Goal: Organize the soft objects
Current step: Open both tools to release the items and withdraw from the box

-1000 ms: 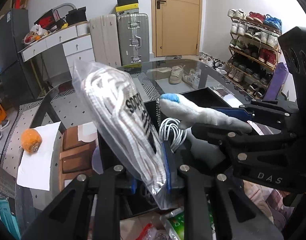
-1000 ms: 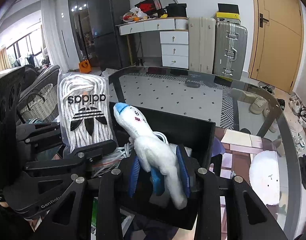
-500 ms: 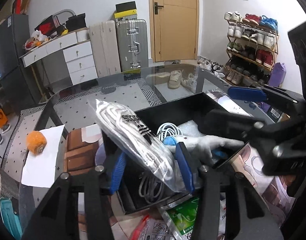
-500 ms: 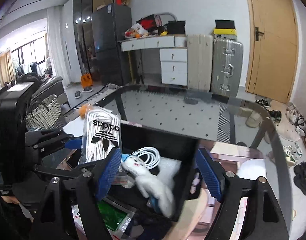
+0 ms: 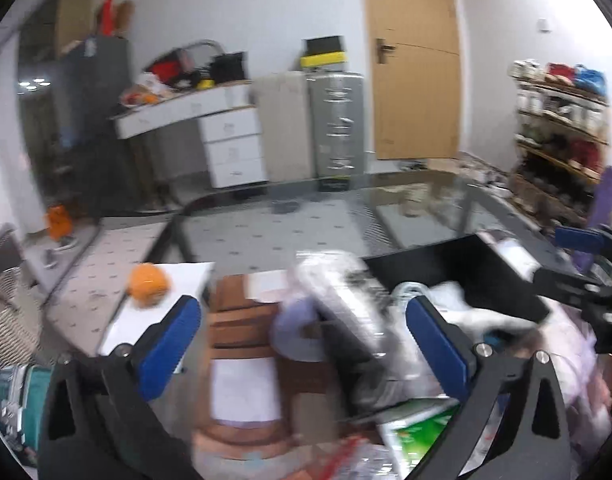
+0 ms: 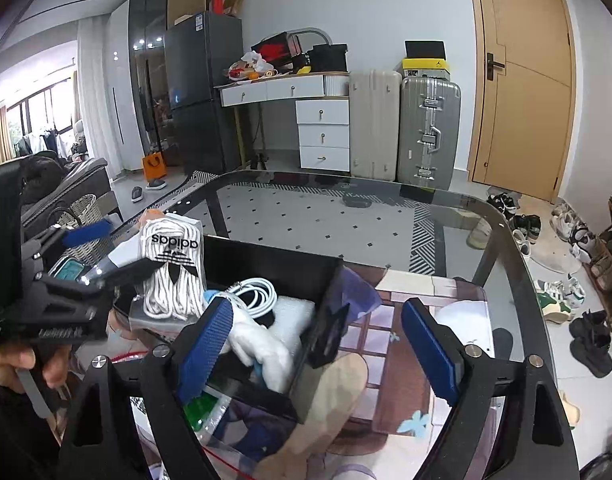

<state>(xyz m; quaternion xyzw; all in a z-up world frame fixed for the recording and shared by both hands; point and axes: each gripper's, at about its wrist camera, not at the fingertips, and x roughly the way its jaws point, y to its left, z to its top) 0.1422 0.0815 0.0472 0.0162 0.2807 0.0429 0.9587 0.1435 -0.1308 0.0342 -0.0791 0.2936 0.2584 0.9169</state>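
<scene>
A black open box [image 6: 329, 280] stands on the glass table [image 6: 345, 216]. In it lie a white plush toy [image 6: 262, 352] with a blue tip, a white coiled cable [image 6: 258, 292] and white foam. A clear adidas bag of white laces [image 6: 174, 264] leans on the box's left side; it shows blurred in the left wrist view [image 5: 345, 300]. My right gripper [image 6: 325, 352] is open and empty above the box's near side. My left gripper [image 5: 306, 344] is open and empty, left of the box, and also shows in the right wrist view [image 6: 90, 248].
An orange ball [image 5: 148, 284] lies on white paper at the table's left. A green packet [image 6: 202, 408] and plastic wrappers lie at the near edge. A white round plush [image 6: 465, 320] lies right of the box. Suitcases, drawers and a shoe rack stand beyond.
Both grippers opened and drew back. The laces bag and the plush toy were let go and now rest in and against the box.
</scene>
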